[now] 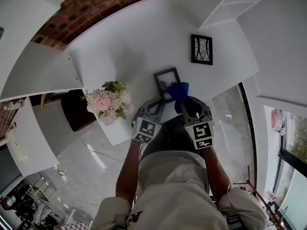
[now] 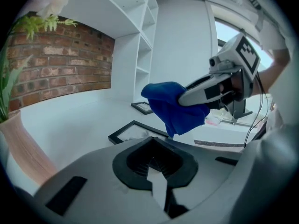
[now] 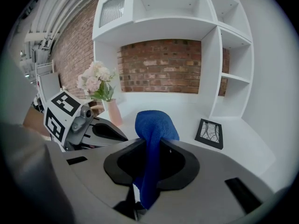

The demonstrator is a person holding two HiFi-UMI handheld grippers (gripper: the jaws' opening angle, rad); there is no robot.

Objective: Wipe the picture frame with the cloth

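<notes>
Closest under the head view is the person's pale shirt [image 1: 177, 186], with both forearms reaching forward to the white bench [image 1: 129, 47]. The left claw [image 1: 156, 104] sits just to the near left of the picture frame [image 1: 164, 79], which lies flat with its long axis running away from us and slightly tilted. The right claw [image 1: 183, 99] grips the blue cloth [image 1: 179, 90], which overlaps the frame's near right corner. So the cloth-bearing claw is the nearer one, and we judge the wipe calls for a short move forward, down and leftward. A second frame [image 1: 202, 49] lies well apart, farther back on the right, and a vase of flowers [image 1: 108, 102] stands to the left. From the left gripper view, past the grey housing, we see the left claw released with nothing between its jaws. The picture frame [image 2: 135, 132] lies just ahead of it. The cloth [image 2: 175, 108] hangs from the clenched right claw [image 2: 184, 97] over the frame's right edge, and we cannot tell whether it touches the glass. From the right gripper view, the cloth [image 3: 152, 139] runs up between the jaws and bunches above them. It hides the near frame, so only the second frame [image 3: 209, 133] shows, off to the right.
</notes>
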